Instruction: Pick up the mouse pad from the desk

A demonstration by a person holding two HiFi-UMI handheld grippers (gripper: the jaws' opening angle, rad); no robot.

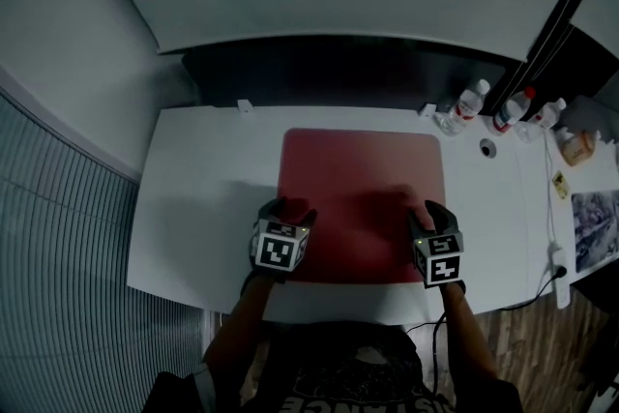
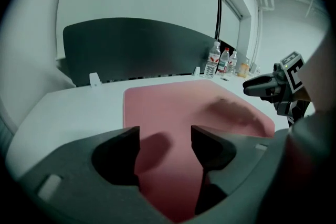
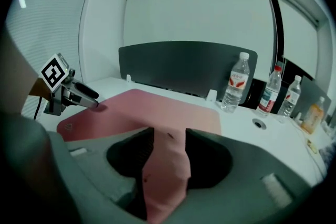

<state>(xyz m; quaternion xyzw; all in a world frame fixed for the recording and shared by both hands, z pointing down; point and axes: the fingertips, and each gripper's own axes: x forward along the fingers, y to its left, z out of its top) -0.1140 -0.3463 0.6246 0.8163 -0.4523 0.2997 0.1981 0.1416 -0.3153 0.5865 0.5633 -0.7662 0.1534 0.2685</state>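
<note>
A red mouse pad [image 1: 363, 179] lies flat on the white desk [image 1: 203, 179]. My left gripper [image 1: 290, 211] hovers over the pad's near left corner, jaws apart, and the pad [image 2: 173, 105] shows through the gap in the left gripper view. My right gripper [image 1: 426, 213] is over the near right corner, likewise open. In the right gripper view a strip of pad [image 3: 147, 107] shows between the parted jaws of the right gripper [image 3: 169, 136], with no pad pressing on it. Each gripper view shows the other gripper: the left gripper [image 3: 73, 93], the right gripper [image 2: 268, 86].
A dark partition [image 1: 338, 73] runs along the desk's far edge. Three water bottles [image 1: 474, 102] and an orange bottle [image 1: 577, 145] stand at the back right. A cable and a white power strip [image 1: 559, 266] lie at the right edge. The person's torso is at the near edge.
</note>
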